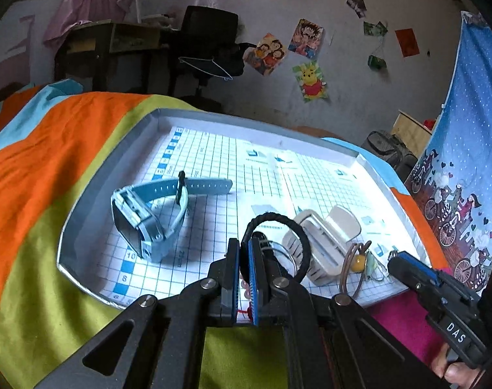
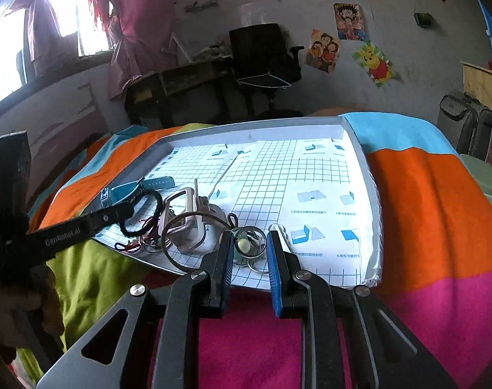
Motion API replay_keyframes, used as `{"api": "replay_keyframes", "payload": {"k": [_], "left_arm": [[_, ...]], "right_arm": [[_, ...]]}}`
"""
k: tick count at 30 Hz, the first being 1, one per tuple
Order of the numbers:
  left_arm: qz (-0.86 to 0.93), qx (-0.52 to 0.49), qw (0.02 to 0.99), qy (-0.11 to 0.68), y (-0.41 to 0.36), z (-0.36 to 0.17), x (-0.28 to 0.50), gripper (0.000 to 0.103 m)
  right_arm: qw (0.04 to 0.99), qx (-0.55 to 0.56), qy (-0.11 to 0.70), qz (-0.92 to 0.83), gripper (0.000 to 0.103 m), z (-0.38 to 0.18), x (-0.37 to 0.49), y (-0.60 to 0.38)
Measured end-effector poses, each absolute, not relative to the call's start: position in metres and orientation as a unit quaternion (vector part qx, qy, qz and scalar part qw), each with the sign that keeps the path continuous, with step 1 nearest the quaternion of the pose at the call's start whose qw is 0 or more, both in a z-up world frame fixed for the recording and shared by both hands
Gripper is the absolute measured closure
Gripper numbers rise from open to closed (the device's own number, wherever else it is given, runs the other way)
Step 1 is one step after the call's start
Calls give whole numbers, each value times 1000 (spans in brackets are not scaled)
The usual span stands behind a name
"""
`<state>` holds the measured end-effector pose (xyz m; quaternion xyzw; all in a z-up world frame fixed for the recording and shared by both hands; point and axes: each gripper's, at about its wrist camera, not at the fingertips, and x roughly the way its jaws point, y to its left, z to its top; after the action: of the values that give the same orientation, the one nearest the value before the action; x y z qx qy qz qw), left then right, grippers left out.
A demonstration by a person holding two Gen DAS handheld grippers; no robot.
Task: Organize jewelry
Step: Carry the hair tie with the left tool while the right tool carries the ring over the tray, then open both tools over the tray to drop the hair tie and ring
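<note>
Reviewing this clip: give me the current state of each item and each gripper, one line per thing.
left gripper: shut on the black braided bracelet.
black braided bracelet: clamped, loop standing above the tray.
right gripper: shut on the ring with a pale bead.
ring with a pale bead: held between the pads.
blue watch: on its side, strap buckled.
white hair claw: lying on the tray.
tray: on the blanket.
</note>
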<state>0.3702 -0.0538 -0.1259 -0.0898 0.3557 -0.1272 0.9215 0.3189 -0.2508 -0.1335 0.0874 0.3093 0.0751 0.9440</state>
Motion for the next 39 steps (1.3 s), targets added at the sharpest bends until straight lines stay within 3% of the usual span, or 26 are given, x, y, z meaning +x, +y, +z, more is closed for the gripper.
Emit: {"api": "replay_keyframes", "payload": {"k": [30, 31, 33, 34, 36, 39], "left_arm": [[-109, -104, 909, 388, -49, -129, 374, 94], [-110, -108, 909, 388, -48, -129, 374, 92], [-107, -120, 910, 383, -44, -126, 371, 73], [-106, -126, 911, 378, -42, -123, 369, 68], [-99, -135, 915, 366, -37, -117, 363, 36], [-85, -164, 928, 325, -25, -98, 345, 19]], "right_arm": [[938, 83, 330, 61, 84, -134, 321, -248], [938, 85, 330, 60, 84, -134, 321, -249], [938, 90, 329, 58, 81, -132, 320, -251], [939, 93, 327, 55, 74, -131, 318, -253], [942, 96, 317, 49, 63, -125, 312, -256], [948, 93, 301, 40, 54, -113, 299, -260]]}}
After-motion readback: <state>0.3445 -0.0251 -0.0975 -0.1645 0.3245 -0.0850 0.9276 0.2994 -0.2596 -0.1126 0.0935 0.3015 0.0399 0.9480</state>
